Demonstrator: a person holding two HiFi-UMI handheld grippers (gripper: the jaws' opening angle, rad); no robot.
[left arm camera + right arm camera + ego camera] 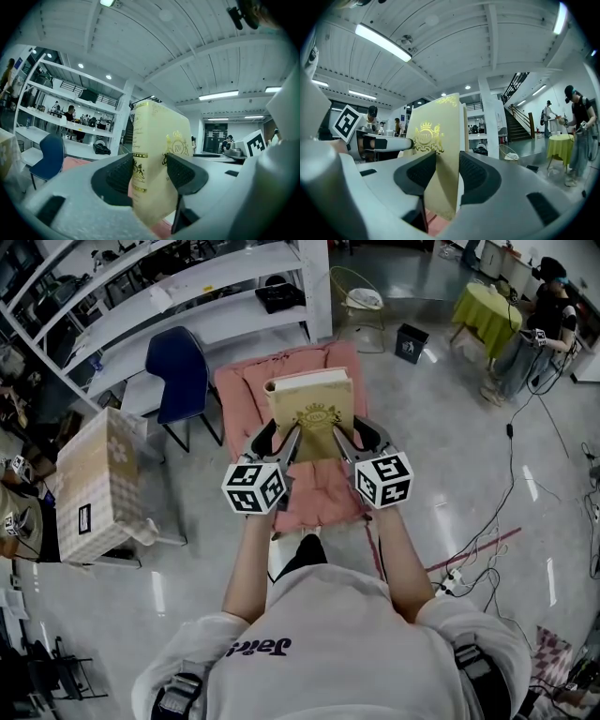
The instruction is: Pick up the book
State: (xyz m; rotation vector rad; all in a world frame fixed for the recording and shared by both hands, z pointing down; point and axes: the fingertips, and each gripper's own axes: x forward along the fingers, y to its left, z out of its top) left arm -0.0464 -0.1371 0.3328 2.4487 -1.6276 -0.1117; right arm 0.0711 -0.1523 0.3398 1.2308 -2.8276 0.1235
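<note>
A pink padded cushion [246, 390] lies spread on the floor ahead of the person, and the cream book [314, 409] with a gold crest stands upright over it, cover facing the person. The left gripper [278, 442] is clamped on the book's left edge near the spine, its ribbed pads pressing both faces, and the right gripper [356, 439] is clamped the same way on the opposite edge. Both gripper views show pink below the book's lower corner, so the pick-up looks essentially done: the book appears raised off the cushion and carried level between the two. The head view hides its bottom edge, so I cannot confirm full clearance. What is left is likely only holding it steady or lifting further. Around it, white shelving [187, 296] runs behind, a patterned box [98, 484] sits well to the left, a blue chair [178, 371] stands just beside the cushion, and a black bin [410, 341] and floor cables [511, 484] lie off to the right. Nothing stands in the way above the book.
</note>
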